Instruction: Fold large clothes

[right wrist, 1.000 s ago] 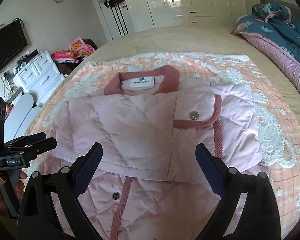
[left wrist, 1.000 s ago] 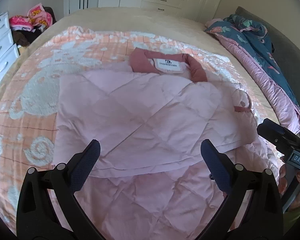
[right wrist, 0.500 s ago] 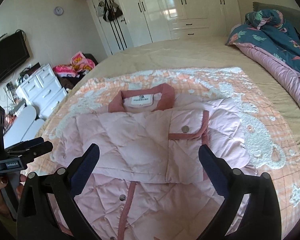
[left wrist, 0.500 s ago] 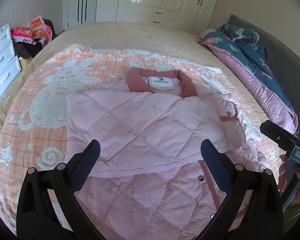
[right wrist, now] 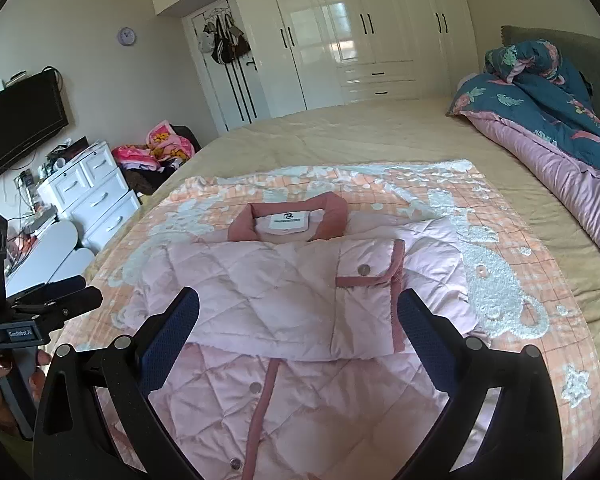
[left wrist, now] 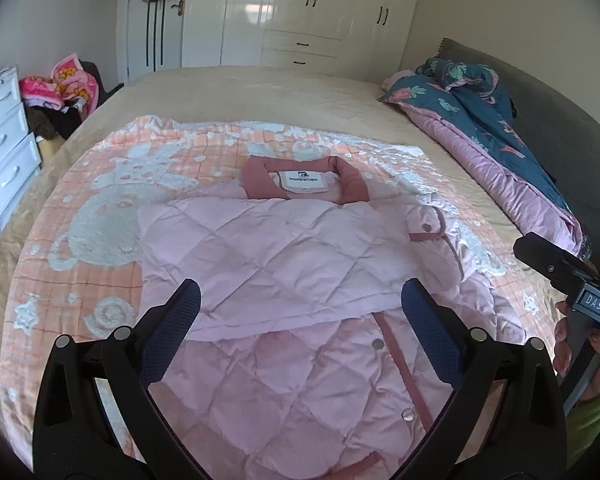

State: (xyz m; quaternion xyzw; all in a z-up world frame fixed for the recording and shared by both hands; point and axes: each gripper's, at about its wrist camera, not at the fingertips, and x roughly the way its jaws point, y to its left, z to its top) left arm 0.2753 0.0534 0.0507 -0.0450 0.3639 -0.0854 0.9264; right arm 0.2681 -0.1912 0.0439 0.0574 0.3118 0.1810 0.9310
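Observation:
A pale pink quilted jacket [left wrist: 284, 264] [right wrist: 284, 296] with a dusty-rose collar [left wrist: 260, 178] and trim lies flat on the bed, both sleeves folded across its chest. My left gripper [left wrist: 300, 300] hangs open above the jacket's lower half, nothing between its blue pads. My right gripper [right wrist: 296, 304] is open too, wide, above the same area and empty. Each tool shows in the other's view: the right one [left wrist: 580, 284] at the right edge, the left one [right wrist: 40, 312] at the left edge, each held by a hand.
The jacket rests on an orange-and-white patterned blanket [left wrist: 100, 216] over a beige bedspread [right wrist: 340, 136]. A rolled blue-and-pink duvet [right wrist: 548, 120] lies along the right side. White drawers [right wrist: 96, 196], a clothes pile [left wrist: 60, 88] and wardrobes [right wrist: 360, 32] stand beyond the bed.
Both grippers have pulled back and risen from the jacket, so more of its buttoned lower front and more of the room shows. The jacket itself has not moved.

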